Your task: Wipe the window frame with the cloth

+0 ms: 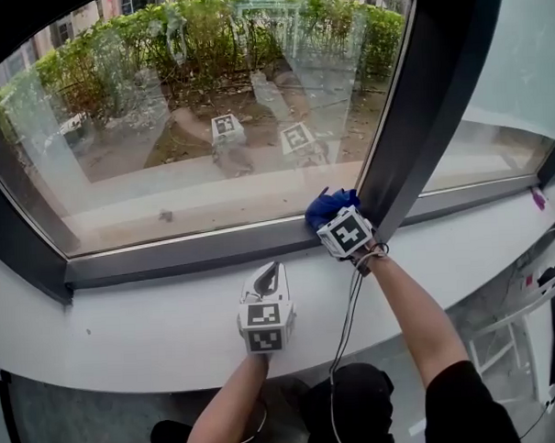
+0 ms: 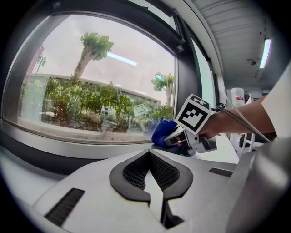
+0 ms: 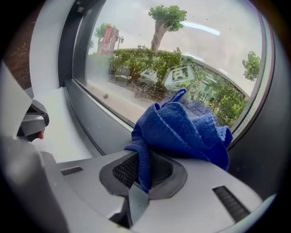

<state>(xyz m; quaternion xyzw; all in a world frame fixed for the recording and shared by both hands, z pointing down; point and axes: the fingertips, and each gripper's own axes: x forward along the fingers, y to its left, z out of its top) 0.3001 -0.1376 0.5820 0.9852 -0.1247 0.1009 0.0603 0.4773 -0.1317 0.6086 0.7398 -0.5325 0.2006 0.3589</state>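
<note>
Left hand-held gripper [image 1: 270,271] closed, empty; right hand-held gripper [image 1: 334,223] pinches one fold of the evidently soft, light cloth [image 3: 182,132].

Right claw [image 1: 327,220] holds blue cloth [image 1: 324,205] at window frame [image 1: 196,253]; left claw [image 1: 270,270] over sill [image 1: 126,325]

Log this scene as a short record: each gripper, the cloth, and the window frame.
Right gripper: shut on the blue cloth
Left gripper: shut, empty, over the white sill
Cloth position: bunched, at the lower right corner of the window frame
Frame colour: dark grey
</note>
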